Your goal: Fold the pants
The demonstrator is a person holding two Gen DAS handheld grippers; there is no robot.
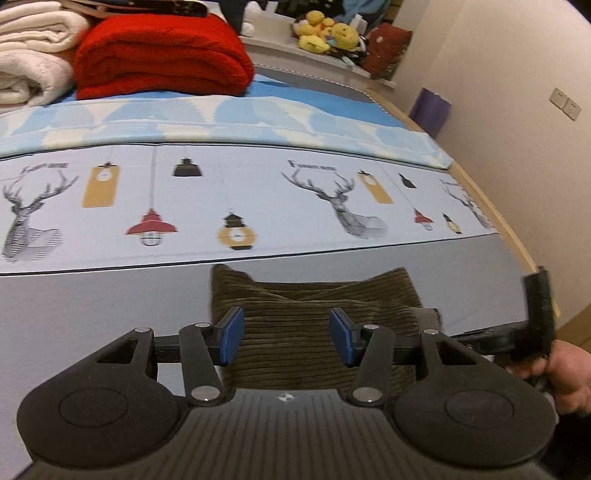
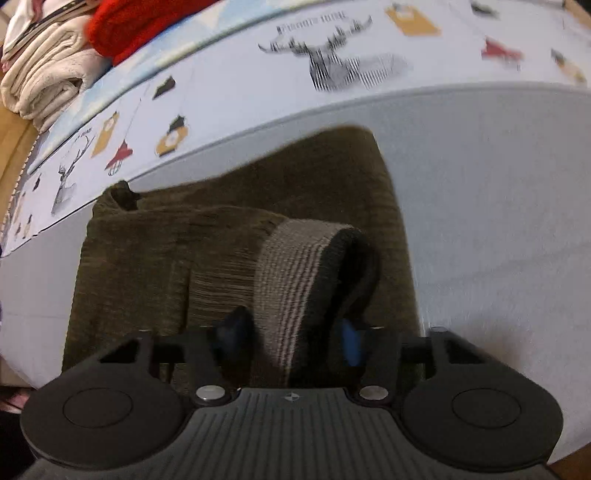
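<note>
Ribbed olive pants (image 1: pixel 317 314) lie folded under the left gripper (image 1: pixel 287 338), jaws half open, empty. Right gripper (image 2: pixel 291 336) pinches their grey striped waistband (image 2: pixel 295 280).

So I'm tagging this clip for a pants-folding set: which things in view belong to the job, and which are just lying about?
Part of the job:
- brown corduroy pants, folded on the bed
- left gripper, open above them
- right gripper, closed on the pants' ribbed band

Just lying about:
- red blanket
- white blanket
- yellow plush toys
- lamp-and-deer sheet
</note>
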